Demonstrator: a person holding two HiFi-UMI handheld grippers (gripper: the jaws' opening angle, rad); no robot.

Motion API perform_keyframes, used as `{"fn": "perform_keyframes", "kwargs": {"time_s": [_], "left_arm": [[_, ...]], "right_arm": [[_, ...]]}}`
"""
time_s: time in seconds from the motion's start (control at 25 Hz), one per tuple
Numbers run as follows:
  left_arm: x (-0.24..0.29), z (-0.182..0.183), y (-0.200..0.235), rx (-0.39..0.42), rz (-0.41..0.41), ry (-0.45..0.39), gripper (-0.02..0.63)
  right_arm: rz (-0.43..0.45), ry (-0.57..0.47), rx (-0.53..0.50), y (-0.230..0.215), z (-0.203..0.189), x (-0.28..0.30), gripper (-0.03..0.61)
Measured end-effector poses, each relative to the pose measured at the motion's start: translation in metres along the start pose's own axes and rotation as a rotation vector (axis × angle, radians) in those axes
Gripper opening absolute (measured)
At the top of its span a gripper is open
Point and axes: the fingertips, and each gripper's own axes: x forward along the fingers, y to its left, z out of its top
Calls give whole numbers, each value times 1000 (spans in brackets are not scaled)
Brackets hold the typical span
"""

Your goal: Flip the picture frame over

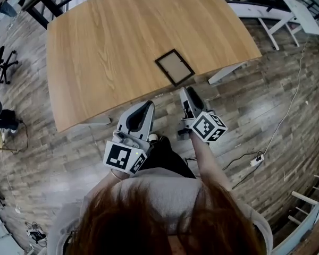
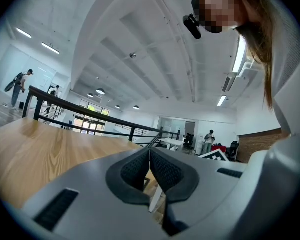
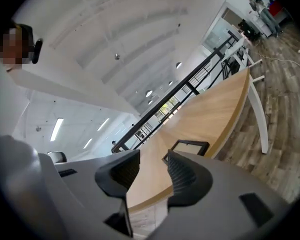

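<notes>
The person holds both grippers low and close before the body, side by side. The left gripper [image 1: 144, 109] points about level and its fingers [image 2: 135, 170] are pressed together. The right gripper [image 1: 187, 94] has its fingers [image 3: 187, 173] apart, gripping nothing.

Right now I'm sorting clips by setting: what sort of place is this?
Probably an open-plan office or lab workspace, perhaps on an upper floor: a large wooden table, a wheeled office chair on the wood-plank floor, a black railing behind the table, and strip lights on a high ceiling.
</notes>
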Motion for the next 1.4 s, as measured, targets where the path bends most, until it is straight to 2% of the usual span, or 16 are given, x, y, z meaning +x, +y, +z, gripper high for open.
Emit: {"fn": "perform_keyframes", "kwargs": {"time_s": [0.04, 0.16, 0.24, 0.36, 0.56, 0.68, 0.96, 1.2, 1.4], "left_arm": [[0, -2, 1, -1, 6, 7, 8], [-1, -6, 5, 3, 20, 22, 8], [-2, -8, 6, 9, 29, 34, 8], [-5, -12, 9, 16, 45, 52, 8], [-10, -16, 16, 19, 80, 73, 8], [-13, -11, 19, 12, 104, 51, 9], [-16, -7, 25, 7, 134, 45, 8], [-22, -18, 25, 45, 130, 104, 8], [-19, -2, 23, 29, 122, 24, 8]], "right_arm": [[-7, -2, 51, -14, -6, 6, 161], [-30, -13, 328, -59, -29, 23, 200], [-38, -39, 475, -83, -38, 31, 217], [-25, -70, 583, -102, -38, 44, 230], [-32, -54, 616, -116, -38, 74, 230], [-48, -33, 644, -124, -44, 84, 230], [17, -48, 695, -127, -46, 91, 227], [0, -82, 723, -125, -47, 82, 199], [-14, -84, 746, -123, -54, 67, 196]]}}
